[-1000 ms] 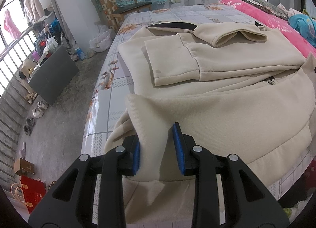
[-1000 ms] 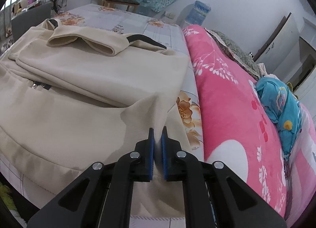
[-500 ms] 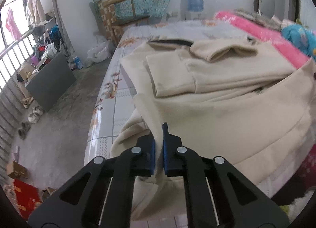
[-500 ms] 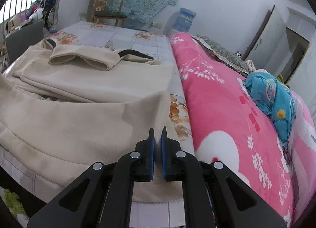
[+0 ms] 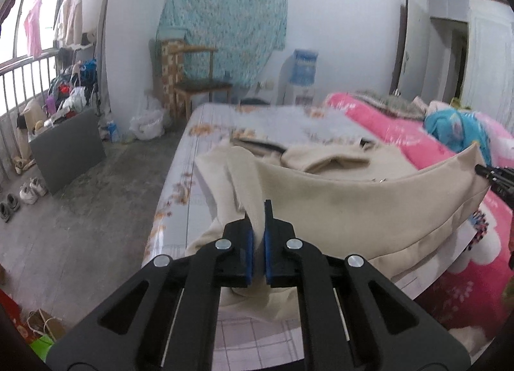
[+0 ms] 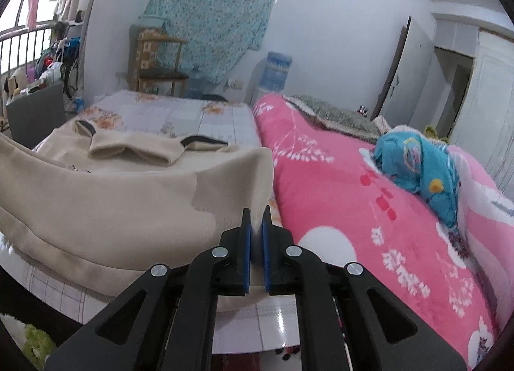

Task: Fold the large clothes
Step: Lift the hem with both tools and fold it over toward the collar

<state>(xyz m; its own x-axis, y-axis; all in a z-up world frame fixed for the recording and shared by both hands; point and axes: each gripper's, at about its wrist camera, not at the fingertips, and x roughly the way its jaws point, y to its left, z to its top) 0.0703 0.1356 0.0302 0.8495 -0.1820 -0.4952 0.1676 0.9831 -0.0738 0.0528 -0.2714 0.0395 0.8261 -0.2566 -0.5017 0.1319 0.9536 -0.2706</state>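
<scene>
I see beige jacket point(image 5: 353, 210), black collar trim; pink floral quilt point(image 6: 353, 210); teal patterned cloth point(image 5: 225, 17) on wall; my gripper pads point(image 6: 246, 252) blue, arms black.

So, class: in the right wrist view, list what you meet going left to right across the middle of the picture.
Beige garment → right gripper pinching its lifted corner → pink floral blanket → blue bundle of cloth → white wardrobe doors.
</scene>
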